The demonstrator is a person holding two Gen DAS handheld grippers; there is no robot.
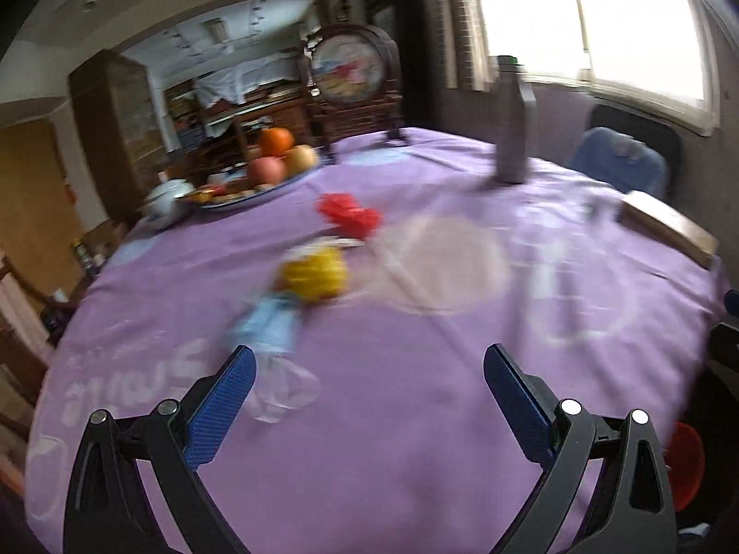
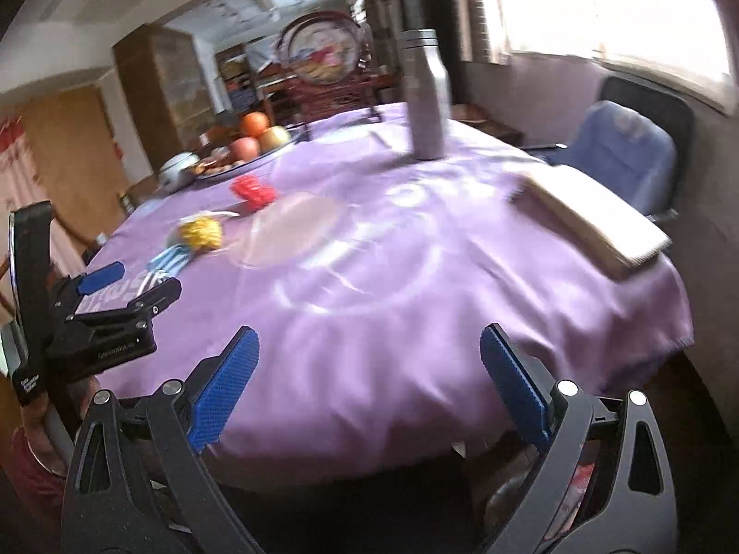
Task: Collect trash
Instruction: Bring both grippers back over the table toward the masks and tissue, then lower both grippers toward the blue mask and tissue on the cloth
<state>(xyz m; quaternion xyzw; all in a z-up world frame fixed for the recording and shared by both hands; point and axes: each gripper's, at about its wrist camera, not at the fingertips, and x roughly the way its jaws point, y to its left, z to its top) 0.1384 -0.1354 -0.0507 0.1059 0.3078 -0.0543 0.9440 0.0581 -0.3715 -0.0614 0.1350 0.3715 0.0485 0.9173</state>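
A round table under a purple cloth (image 1: 415, 438) carries a fruit plate (image 1: 258, 184) at the far left edge, a grey bottle (image 1: 512, 124) upright toward the far side, and a book (image 2: 596, 217) at the right edge. Near the middle lie red (image 1: 351, 217), yellow (image 1: 316, 272) and blue (image 1: 272, 323) wrappers beside a clear lid (image 1: 443, 263).

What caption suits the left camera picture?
Open left gripper approaches a clear plastic bottle on the purple tablecloth.

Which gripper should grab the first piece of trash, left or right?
Left. The left gripper hangs open over the table with the blue wrapper just ahead of its fingers. The right gripper is open too, but back near the table's edge.
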